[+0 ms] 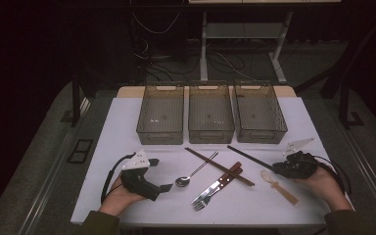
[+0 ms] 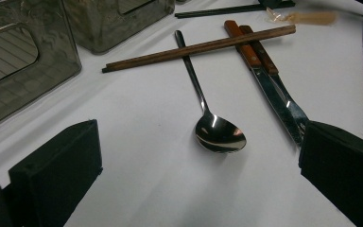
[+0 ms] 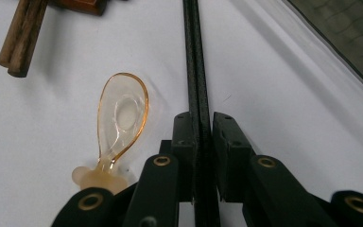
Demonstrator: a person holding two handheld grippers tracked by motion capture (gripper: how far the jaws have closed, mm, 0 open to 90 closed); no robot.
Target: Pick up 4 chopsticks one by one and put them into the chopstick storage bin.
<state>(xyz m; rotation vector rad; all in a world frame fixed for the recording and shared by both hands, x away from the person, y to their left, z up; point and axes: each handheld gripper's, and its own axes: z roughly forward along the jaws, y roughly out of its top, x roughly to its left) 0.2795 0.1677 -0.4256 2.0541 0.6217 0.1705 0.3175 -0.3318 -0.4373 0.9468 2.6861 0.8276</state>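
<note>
In the high view, the right gripper [image 1: 280, 168] sits at the near end of the black chopsticks [image 1: 247, 154] on the white desk [image 1: 127, 122]. In the left gripper view, jaws stand spread, a metal spoon [image 2: 217, 132] lying between and beyond them. In the right gripper view, jaws pinch the black chopsticks [image 3: 196, 71]; a clear amber spoon [image 3: 120, 118] lies just beside.

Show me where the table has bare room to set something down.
Bare table lies left of the three bins, and along the near edge in front of the fork. The middle is crowded: spoon, brown chopsticks, knife. The right gripper, clamped on the black chopsticks, and the plastic spoon fill the right.
</note>
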